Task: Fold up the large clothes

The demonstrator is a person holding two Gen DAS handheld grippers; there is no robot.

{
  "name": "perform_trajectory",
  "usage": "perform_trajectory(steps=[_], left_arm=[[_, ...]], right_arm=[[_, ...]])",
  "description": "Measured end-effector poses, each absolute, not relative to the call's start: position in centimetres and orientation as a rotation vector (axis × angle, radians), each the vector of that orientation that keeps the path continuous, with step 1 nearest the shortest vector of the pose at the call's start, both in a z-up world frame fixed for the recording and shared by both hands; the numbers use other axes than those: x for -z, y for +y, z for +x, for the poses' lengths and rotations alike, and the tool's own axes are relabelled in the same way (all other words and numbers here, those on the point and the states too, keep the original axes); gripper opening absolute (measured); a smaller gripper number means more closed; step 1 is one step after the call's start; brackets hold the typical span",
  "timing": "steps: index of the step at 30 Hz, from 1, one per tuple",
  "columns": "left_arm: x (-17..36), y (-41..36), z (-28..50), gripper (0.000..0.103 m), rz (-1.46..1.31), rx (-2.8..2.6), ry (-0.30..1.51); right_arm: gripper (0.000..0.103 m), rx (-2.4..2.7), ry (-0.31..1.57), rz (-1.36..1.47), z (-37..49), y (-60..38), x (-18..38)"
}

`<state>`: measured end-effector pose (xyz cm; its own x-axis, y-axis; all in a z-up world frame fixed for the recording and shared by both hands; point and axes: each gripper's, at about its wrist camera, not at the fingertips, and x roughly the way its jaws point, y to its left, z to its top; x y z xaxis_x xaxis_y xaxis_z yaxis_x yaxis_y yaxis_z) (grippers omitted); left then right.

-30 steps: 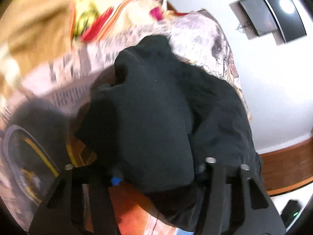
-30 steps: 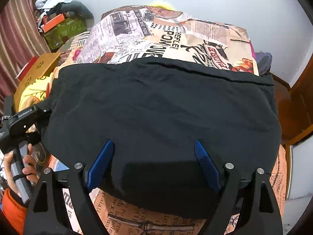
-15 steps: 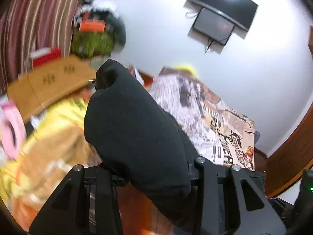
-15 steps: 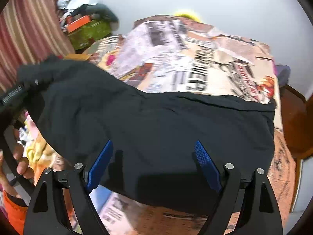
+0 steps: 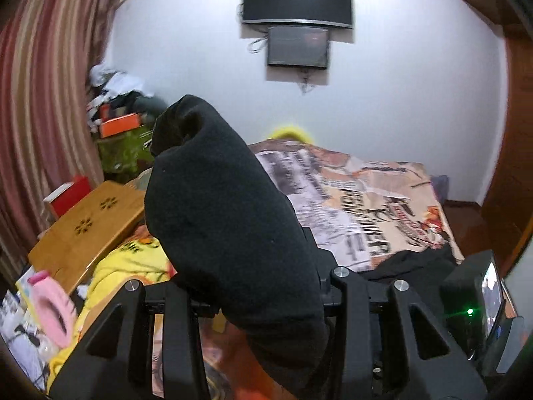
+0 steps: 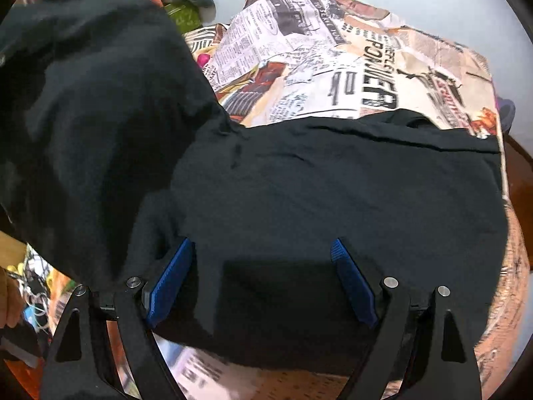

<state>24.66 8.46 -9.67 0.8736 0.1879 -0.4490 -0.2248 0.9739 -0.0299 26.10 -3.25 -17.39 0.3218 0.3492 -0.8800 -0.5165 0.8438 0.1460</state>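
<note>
— What's each claw doing?

— My left claw (image 5: 256,286) is clenched on a bunched end of the black garment (image 6: 333,193) and is holding it up off the bed (image 6: 366,66). My right claw (image 6: 263,283) is standing released, jaws wide, just over the cloth near the bed's near edge, with nothing pinched.

— And the garment?

— Most of it is lying flat across the near part of the bed, reaching the right edge. The left end is hanging from my left claw.

— How are you doing the fold well?

— I'm judging that the lifted end should travel across toward the right edge, low and even, while the right claw is pinning the flat part so it isn't dragging.

— Anything in the way?

— Off the left edge I'm seeing a wooden tray (image 5: 86,230), a yellow blanket (image 5: 126,266) and a pink item (image 5: 53,313). The hanging cloth could be snagging those, so I'm keeping clear.
</note>
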Motion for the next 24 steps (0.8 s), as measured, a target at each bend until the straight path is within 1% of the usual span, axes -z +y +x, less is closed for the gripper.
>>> perform_trajectory(steps=[4,8,13,19,24], left_arm=[[9.2,5.9,25.1,0.038,-0.042,-0.135,0.468],[9.3,3.0,25.6,0.038,-0.017,-0.049,0.490],[10.2,0.1,27.0,0.038,-0.077,0.052,0.557],[12.3,-4.4,28.6,0.038,-0.051,0.157,0.654],[15.4,-6.7,29.3,0.038,-0.100,0.251,0.787]], right_arm=[[0.083,-0.517,1.050,-0.166,25.5,-6.2,16.1],[0.083,-0.457,1.046,-0.120,25.4,-10.5,15.1],[0.083,-0.364,1.016,-0.111,25.0,-14.7,14.1],[0.083,-0.251,0.967,-0.106,24.4,-18.6,13.1],[0.083,-0.194,0.959,-0.050,24.2,-21.5,12.8]])
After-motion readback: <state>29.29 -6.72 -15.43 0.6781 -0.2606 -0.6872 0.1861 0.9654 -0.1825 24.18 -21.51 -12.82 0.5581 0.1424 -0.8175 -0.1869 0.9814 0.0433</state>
